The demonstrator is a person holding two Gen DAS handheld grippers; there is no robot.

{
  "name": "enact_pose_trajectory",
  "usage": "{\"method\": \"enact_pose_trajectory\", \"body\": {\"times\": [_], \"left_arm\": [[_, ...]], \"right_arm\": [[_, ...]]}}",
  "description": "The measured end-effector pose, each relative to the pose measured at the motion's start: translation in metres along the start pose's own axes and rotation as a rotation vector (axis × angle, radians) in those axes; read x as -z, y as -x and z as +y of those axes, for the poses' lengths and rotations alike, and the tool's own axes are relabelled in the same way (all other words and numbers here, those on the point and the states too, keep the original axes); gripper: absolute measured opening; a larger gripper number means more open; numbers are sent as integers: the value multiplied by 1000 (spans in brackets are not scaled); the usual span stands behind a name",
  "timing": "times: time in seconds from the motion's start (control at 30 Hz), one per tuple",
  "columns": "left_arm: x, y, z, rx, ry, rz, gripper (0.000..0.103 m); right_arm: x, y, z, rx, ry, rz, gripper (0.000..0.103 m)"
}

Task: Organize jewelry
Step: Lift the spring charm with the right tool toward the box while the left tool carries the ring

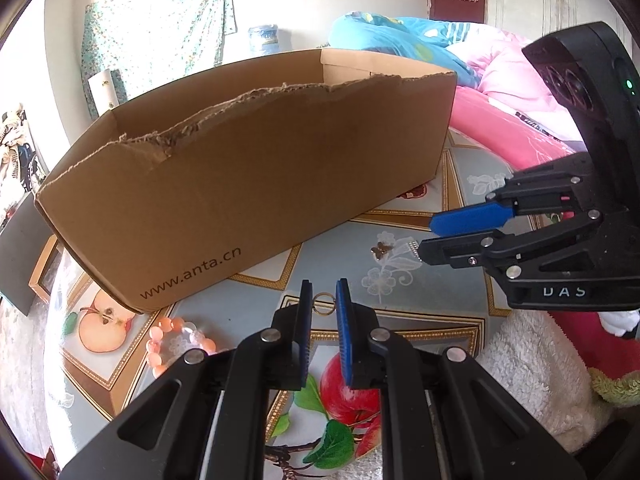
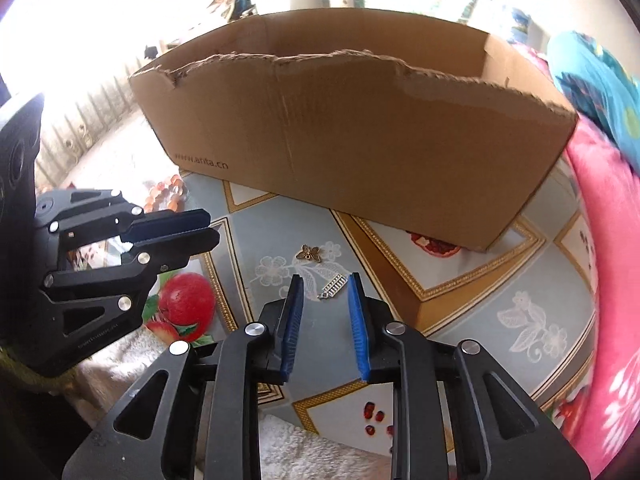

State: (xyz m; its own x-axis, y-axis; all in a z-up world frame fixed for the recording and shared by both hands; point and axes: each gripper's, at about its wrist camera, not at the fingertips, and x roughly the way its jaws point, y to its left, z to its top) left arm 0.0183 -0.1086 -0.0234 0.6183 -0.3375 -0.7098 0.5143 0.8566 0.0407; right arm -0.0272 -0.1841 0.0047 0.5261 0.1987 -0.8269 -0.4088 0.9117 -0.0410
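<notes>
Fruit-and-flower printed tablecloth (image 2: 460,312) covers table; pink bedding behind. Brown cardboard box (image 1: 260,168) with torn front rim stands on cloth, open top; inside hidden by wall, contents cannot tell. Left gripper (image 1: 324,296) narrowly parted, thin gold ring (image 1: 323,303) on cloth between blue pads; whether pinched, cannot tell. Right gripper (image 2: 325,285) spread, small silver ladder-shaped charm (image 2: 333,288) lying loose between tips, untouched. Bronze butterfly charm (image 2: 309,254) just beyond. Orange bead bracelet (image 1: 176,342) near box corner.
</notes>
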Motion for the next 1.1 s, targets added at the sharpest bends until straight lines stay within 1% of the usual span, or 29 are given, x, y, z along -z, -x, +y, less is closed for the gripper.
{"method": "enact_pose_trajectory", "body": {"times": [0.03, 0.13, 0.23, 0.3, 0.37, 0.4, 0.5, 0.53, 0.6, 0.7, 0.83, 0.87, 1.1], "left_arm": [[0, -1, 1, 1, 1, 0, 11], [0, -2, 3, -2, 4, 2, 11], [0, -4, 5, -8, 12, 8, 11], [0, -5, 5, -11, 15, 15, 11], [0, -6, 5, -16, 17, 21, 11], [-1, -7, 5, -17, 18, 24, 11], [-2, -9, 4, -21, 15, 29, 11], [-2, -9, 4, -22, 15, 30, 11], [-3, -10, 4, -24, 17, 31, 11], [-3, -11, 4, -27, 17, 33, 11], [-2, -8, 1, -29, 11, 32, 11], [-2, -7, 0, -29, 7, 31, 11], [-3, 5, -3, -34, -9, 6, 11]], "right_arm": [[-4, -3, -4, 1, 57, -1, 27], [-10, -8, -5, -31, 192, 20, 27], [-15, -16, -12, -104, 278, 60, 27], [-15, -21, -16, -140, 336, 97, 24], [-18, -24, -19, -184, 362, 115, 23], [-19, -24, -22, -204, 364, 121, 22], [-19, -26, -29, -223, 367, 132, 12], [-20, -26, -32, -227, 353, 135, 4], [-21, -25, -39, -240, 334, 134, 3], [-19, -23, -42, -236, 308, 120, 3], [-16, -20, -48, -236, 242, 99, 3], [-16, -19, -49, -233, 228, 91, 0], [-6, -1, -49, -220, 151, 33, 0]]}}
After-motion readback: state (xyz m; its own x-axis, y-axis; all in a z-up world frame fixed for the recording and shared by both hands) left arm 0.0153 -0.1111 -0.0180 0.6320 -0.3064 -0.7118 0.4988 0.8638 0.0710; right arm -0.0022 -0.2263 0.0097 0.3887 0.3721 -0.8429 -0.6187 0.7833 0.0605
